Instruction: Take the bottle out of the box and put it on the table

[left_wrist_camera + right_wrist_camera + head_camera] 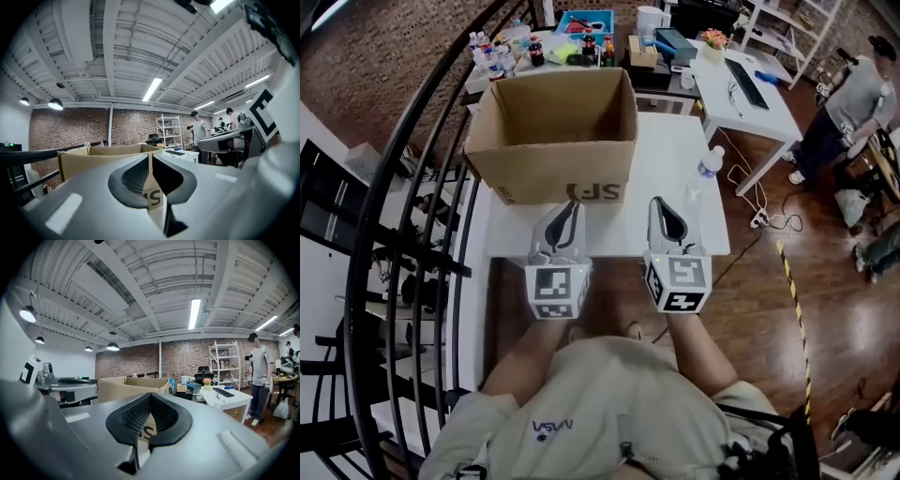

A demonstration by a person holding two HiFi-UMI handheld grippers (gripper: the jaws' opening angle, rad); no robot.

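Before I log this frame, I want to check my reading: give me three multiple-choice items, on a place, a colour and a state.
1. The bottle stands: A inside the box; B on the table, right of the box; C left of the box.
2. The table is: A white; B black; C green.
3. The box is: A taped shut; B open on top; C flattened.
Answers: B, it stands beside the box; A, its bare top shows white; B, its inside shows.
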